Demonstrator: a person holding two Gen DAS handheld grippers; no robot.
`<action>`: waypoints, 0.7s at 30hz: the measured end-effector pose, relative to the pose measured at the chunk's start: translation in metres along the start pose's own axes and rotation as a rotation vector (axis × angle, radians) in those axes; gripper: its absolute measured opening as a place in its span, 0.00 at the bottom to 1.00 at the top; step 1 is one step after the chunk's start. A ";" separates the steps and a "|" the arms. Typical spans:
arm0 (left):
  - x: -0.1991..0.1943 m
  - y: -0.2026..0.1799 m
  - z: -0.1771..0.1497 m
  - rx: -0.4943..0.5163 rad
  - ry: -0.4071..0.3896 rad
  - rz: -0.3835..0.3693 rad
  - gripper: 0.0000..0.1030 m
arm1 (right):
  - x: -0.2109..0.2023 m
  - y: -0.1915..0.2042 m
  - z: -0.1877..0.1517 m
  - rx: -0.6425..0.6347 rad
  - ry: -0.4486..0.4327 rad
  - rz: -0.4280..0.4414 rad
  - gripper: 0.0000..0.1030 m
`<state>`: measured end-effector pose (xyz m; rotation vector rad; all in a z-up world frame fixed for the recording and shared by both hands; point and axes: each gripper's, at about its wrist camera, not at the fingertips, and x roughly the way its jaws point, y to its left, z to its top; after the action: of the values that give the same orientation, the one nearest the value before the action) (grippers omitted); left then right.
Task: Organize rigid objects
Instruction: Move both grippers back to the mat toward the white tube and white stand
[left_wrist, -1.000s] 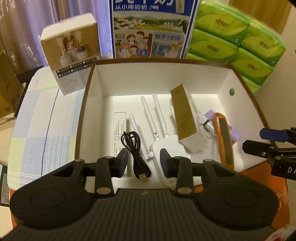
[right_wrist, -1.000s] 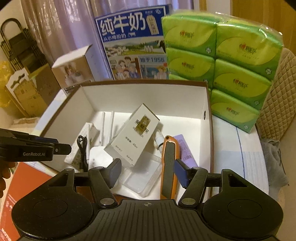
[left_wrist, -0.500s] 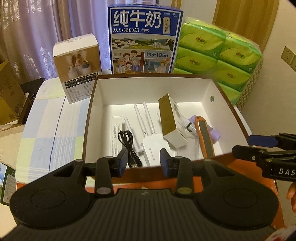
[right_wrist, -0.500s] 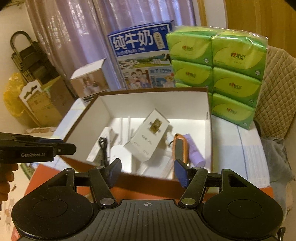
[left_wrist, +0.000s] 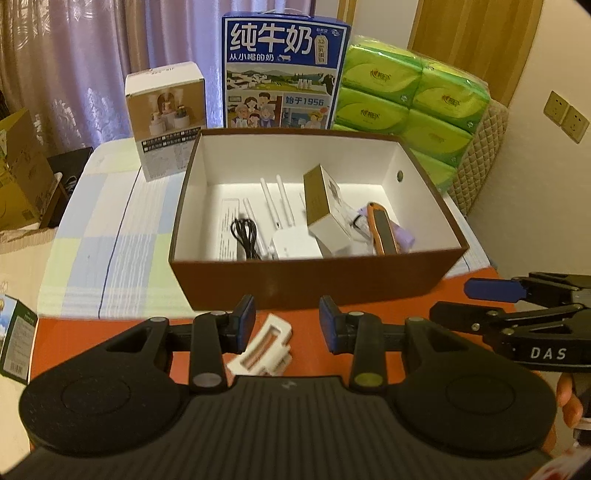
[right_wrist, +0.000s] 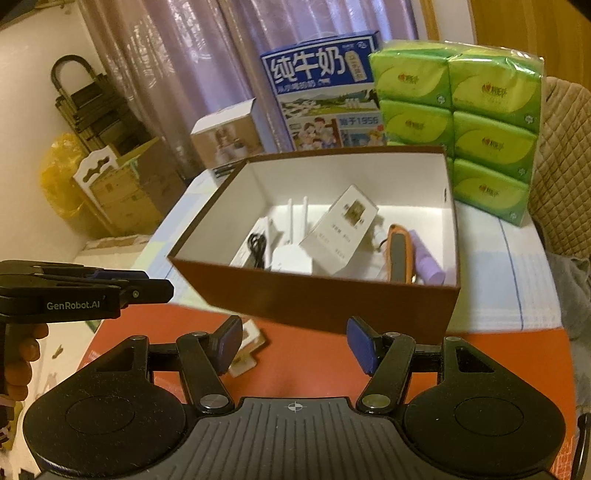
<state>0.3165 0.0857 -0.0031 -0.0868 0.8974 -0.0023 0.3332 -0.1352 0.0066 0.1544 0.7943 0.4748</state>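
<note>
A brown box with a white inside (left_wrist: 303, 284) (right_wrist: 321, 299) stands on the table. In it lie a white router with antennas (left_wrist: 295, 245) (right_wrist: 291, 258), a black cable (left_wrist: 245, 236), a white and gold carton (left_wrist: 325, 210) (right_wrist: 340, 229), an orange utility knife (left_wrist: 384, 232) (right_wrist: 398, 254) and a purple tube (right_wrist: 426, 258). A small white tray (left_wrist: 264, 345) (right_wrist: 243, 349) lies on the orange mat in front of the box. My left gripper (left_wrist: 287, 325) is open and empty just above that tray. My right gripper (right_wrist: 293, 345) is open and empty before the box.
Behind the box stand a blue milk carton (left_wrist: 282, 74), a white humidifier box (left_wrist: 166, 118) and green tissue packs (left_wrist: 413, 107). A checked cloth (left_wrist: 107, 236) covers the table to the left. A small green box (left_wrist: 16, 336) sits at the left edge.
Both grippers have pulled back from above the box towards the near side. The box's front wall, the orange mat and the white tray have come into view.
</note>
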 end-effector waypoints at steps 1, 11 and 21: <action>-0.001 -0.001 -0.003 -0.002 0.003 -0.001 0.31 | -0.001 0.002 -0.003 -0.001 0.004 0.004 0.58; -0.008 0.000 -0.041 -0.044 0.056 -0.001 0.31 | 0.001 0.010 -0.031 -0.004 0.055 0.031 0.58; -0.004 0.006 -0.079 -0.086 0.111 -0.005 0.31 | 0.006 0.015 -0.060 -0.007 0.108 0.041 0.58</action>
<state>0.2522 0.0856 -0.0499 -0.1703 1.0086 0.0273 0.2886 -0.1218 -0.0340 0.1395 0.8961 0.5279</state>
